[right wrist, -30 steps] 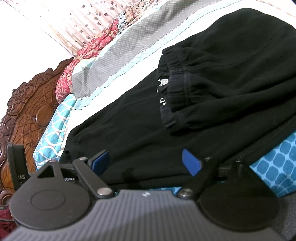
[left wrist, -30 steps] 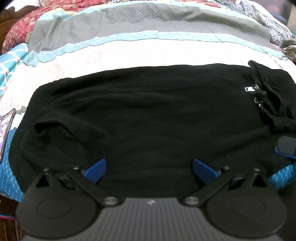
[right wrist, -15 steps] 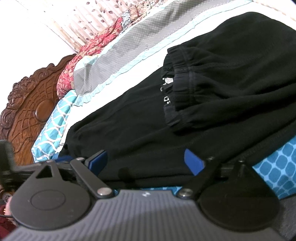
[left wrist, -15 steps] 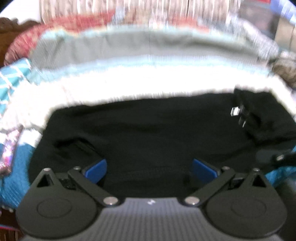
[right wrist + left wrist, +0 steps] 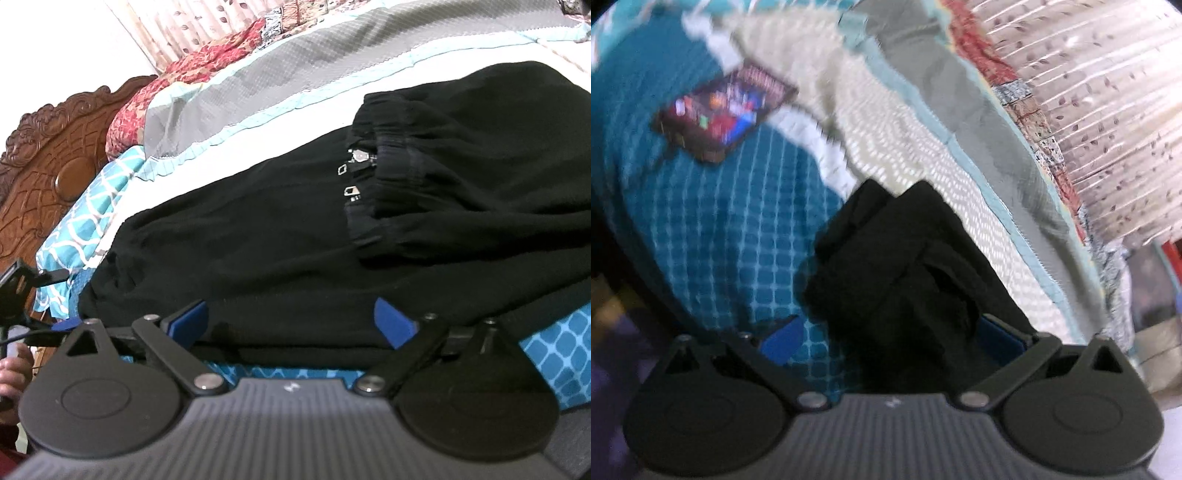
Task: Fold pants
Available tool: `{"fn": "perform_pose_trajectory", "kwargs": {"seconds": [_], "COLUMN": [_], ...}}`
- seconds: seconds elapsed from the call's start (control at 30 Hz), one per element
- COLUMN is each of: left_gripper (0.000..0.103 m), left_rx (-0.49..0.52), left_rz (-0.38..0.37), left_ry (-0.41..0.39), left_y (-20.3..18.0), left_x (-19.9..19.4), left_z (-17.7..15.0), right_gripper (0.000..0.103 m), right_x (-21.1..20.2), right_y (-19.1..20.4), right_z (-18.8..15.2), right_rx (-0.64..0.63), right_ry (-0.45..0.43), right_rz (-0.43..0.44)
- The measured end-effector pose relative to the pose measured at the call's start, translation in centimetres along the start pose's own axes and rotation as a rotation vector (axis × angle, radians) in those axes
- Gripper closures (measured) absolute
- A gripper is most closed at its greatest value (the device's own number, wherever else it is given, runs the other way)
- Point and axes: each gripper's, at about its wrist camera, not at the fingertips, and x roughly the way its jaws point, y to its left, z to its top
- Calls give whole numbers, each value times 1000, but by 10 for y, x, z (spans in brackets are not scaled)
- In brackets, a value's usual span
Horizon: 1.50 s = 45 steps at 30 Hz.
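I find the bed [image 5: 258, 107] dressed in a cream, grey and teal quilt, with the black pants [image 5: 295, 236] lying across its near half, folded at least once: the waistband end [image 5: 391, 192], with its small white labels, rests on top of the leg layer.

Largest change: my left wrist view has swung away within the last second. A second ago it looked squarely over the whole garment; now it is rolled and blurred, showing the blue patterned sheet [image 5: 713, 229], a dark printed packet [image 5: 727, 110] on it, and only one narrow end of the pants [image 5: 897, 266]. The left gripper [image 5: 886, 336] stands spread, its right blue pad close against that cloth, the left pad over bare sheet. I cannot tell whether the pad touches. I judge it is lining up on the garment's end for the next fold, nothing yet pinched.

Smaller change: the right gripper [image 5: 291, 321] has just been opening and now stands wide at the near hem, black cloth between the pads but not pressed.

Only the right view shows the full fold, the carved wooden headboard [image 5: 48, 177] and a person's hand [image 5: 13, 376] at the left edge. Only the left view shows the packet and the curtain [image 5: 1108, 110]
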Motion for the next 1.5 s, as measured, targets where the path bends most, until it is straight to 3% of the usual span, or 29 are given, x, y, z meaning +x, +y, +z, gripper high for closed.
{"fn": "perform_pose_trajectory", "kwargs": {"seconds": [0.13,0.27,0.53,0.67,0.9,0.93,1.0,1.03,1.07,1.1,1.17,1.27,1.37,1.5], "left_gripper": [0,0,0,0,1,6,42,62,66,67,67,67,66,65], "left_rx": [-88,-101,-46,-35,71,62,36,48,44,33,69,181,326,584], "left_rz": [-54,-40,-53,-20,32,40,79,98,75,44,18,-6,-27,-52], "left_ry": [51,52,21,71,38,34,2,-4,-1,-8,-36,-73,-91,-65], "left_y": [16,16,1,4,-16,-14,-15,-17,-19,-22,-36,-71,-120,-199], "left_x": [23,33,12,35,48,49,45,40,36,29,18,10,15,37], "left_z": [1,5,10,8,16,18,17,17,17,17,15,11,3,-34], "right_gripper": [5,5,4,2,1,1,3,11,19,45,75,75,75,75], "right_x": [1,1,3,5,8,8,7,6,7,5,0,-6,10,32], "right_y": [1,4,10,15,19,20,24,28,33,36,43,67,90,88], "right_z": [0,0,-2,-4,-4,-5,-5,-5,-4,-2,8,27,47,63], "right_rx": [-2,-10,-13,-26,-26,-30,-48,-63,-79,-97,-121,-190,-249,-154], "right_ry": [1,4,5,7,8,9,14,16,15,16,18,-45,-36,-44], "right_rz": [-6,-15,-21,-26,-32,-35,-45,-63,-87,-103,-54,53,124,126]}}
